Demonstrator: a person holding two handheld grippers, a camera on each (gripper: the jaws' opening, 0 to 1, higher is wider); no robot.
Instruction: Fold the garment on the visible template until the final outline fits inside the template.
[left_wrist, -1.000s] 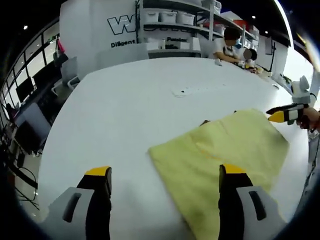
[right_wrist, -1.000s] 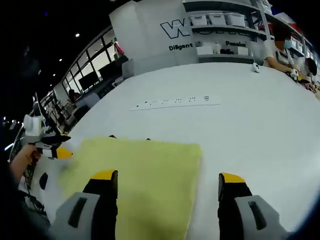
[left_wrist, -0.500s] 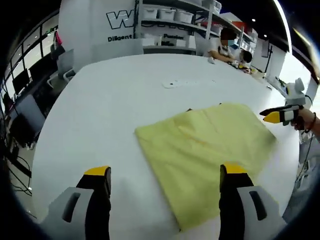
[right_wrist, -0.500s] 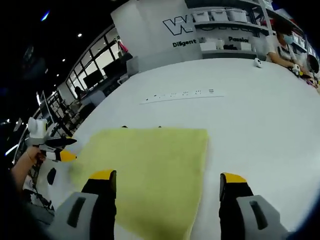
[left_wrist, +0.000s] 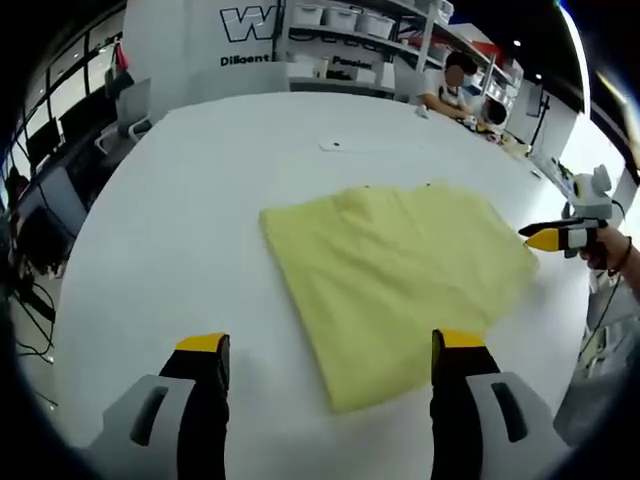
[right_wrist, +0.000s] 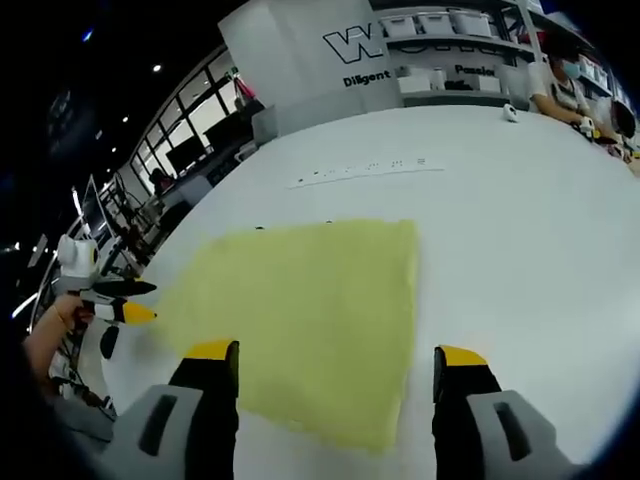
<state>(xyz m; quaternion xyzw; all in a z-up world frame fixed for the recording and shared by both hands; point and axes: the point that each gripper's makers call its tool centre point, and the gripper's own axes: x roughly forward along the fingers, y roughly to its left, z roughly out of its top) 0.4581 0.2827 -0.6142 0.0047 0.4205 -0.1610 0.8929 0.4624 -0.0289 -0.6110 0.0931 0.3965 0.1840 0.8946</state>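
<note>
A folded yellow garment (left_wrist: 390, 270) lies flat on the white table (left_wrist: 190, 200), roughly rectangular, with one corner toward my left gripper (left_wrist: 328, 346). That gripper is open, its jaws held above the table just short of the cloth. In the right gripper view the garment (right_wrist: 300, 310) spreads ahead of my right gripper (right_wrist: 335, 352), which is open and empty above its near edge. Two small dark marks (right_wrist: 328, 222) peek out at the garment's far edge. The right gripper (left_wrist: 558, 238) hangs beside the garment's right corner in a hand. The left gripper (right_wrist: 125, 302) hovers off its left corner.
A thin strip of small markings (right_wrist: 370, 168) lies on the table beyond the garment. People sit at the table's far end (left_wrist: 452, 85), with shelves of boxes (left_wrist: 340, 20) behind. Chairs and desks (left_wrist: 60, 150) stand past the left table edge.
Both views have pulled back and up, so the garment sits farther from the jaws. My left gripper's right finger no longer overlaps the cloth. The garment itself has not moved.
</note>
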